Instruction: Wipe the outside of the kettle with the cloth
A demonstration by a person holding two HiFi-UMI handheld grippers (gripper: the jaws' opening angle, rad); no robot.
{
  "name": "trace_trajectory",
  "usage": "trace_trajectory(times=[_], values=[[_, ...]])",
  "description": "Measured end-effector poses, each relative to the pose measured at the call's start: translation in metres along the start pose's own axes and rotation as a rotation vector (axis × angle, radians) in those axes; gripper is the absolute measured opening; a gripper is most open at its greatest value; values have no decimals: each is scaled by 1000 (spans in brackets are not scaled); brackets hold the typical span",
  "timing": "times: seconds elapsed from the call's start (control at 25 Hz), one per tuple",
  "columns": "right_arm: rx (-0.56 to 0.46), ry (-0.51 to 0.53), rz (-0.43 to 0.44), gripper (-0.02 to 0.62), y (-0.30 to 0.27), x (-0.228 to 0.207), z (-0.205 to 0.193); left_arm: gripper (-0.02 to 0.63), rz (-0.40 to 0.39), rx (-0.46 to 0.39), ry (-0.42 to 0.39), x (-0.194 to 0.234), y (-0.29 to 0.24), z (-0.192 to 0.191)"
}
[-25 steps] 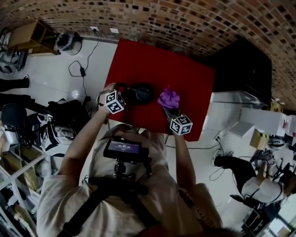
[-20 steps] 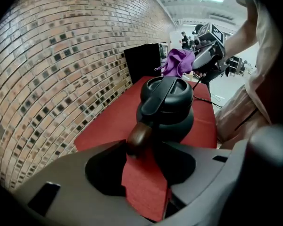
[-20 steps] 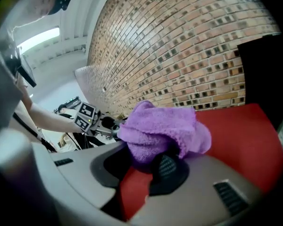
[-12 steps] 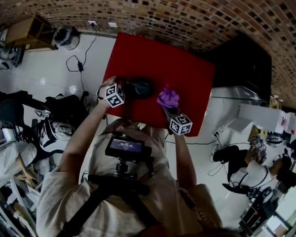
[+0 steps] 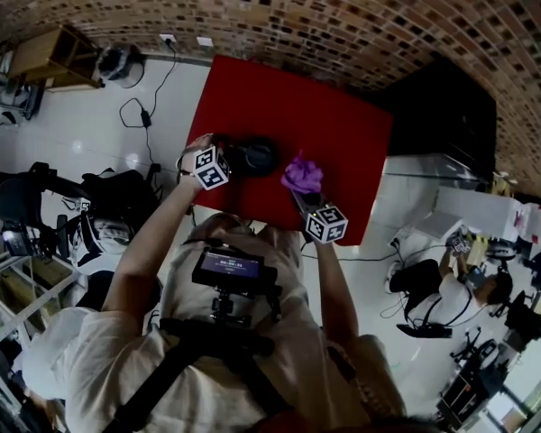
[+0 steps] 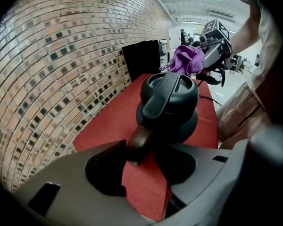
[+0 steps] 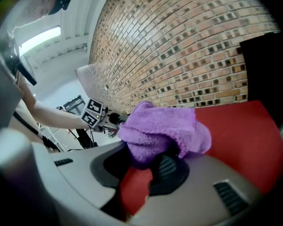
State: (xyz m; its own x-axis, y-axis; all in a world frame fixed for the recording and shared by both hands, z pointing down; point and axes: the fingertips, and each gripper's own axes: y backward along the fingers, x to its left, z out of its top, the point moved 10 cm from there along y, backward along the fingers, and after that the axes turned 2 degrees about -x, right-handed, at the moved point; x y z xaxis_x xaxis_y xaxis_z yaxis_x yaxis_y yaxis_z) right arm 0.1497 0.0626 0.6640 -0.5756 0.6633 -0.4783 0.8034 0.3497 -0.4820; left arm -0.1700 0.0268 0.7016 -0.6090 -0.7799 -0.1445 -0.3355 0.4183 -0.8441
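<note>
Where the left claw bites: the left claw [image 6: 142, 150] is closed part-way on the kettle's brown handle [image 6: 139, 144]. It pinches only the handle's tip, with red tabletop showing under the pads.
Kettle: the black kettle [image 6: 172, 102] stands upright with its lid on, on the red table [image 5: 343, 133]. In the head view it is at about nine o'clock from the table's middle, and the left claw is at the kettle's own nine o'clock.
Right claw: the right claw [image 7: 146, 166] is clamped on a bunched purple cloth [image 7: 155, 131], and most of the wad spills out above the pads.
Cloth to kettle: the cloth is between three and four o'clock of the kettle, just beside its body. No view shows it pressed against the metal, so wiping looks about to begin.
Backdrop: a brick wall [image 5: 343, 16] runs at twelve o'clock beyond the table.
Risk, kettle turning: the hold is on the handle's end alone, so a sideways push from the cloth could swing or tip the kettle about that pinch.
Risk, kettle sliding: a hard stroke toward nine o'clock could slide the base along the table toward its side edge.
Risk, cloth slipping: only a fold looks to be caught between the pads, so drag on the kettle's side could pull the cloth free.
Risk, claws meeting: a wipe carried round to the handle side could knock one claw against the other.
</note>
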Motion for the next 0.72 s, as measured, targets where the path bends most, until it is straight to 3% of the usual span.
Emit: trace_trajectory(times=[0.08, 0.16, 0.32, 0.44, 0.6, 0.72], values=[[-1, -2, -1, 109, 2, 1, -2, 183, -23, 15, -15, 1, -3, 2], [-6, -11, -4, 109, 4, 2, -5, 137, -38, 32, -35, 4, -3, 4], [-20, -35, -18, 109, 10, 1, -13, 132, -85, 77, -102, 6, 1, 8], [-27, -54, -28, 109, 15, -2, -19, 130, -144, 104, -103, 2, 4, 12], [-43, -82, -33, 109, 17, -5, -24, 127, -247, 78, -8, -6, 8, 13], [-52, -93, -37, 109, 18, -7, -24, 126, -300, 23, 171, -10, 15, 15]])
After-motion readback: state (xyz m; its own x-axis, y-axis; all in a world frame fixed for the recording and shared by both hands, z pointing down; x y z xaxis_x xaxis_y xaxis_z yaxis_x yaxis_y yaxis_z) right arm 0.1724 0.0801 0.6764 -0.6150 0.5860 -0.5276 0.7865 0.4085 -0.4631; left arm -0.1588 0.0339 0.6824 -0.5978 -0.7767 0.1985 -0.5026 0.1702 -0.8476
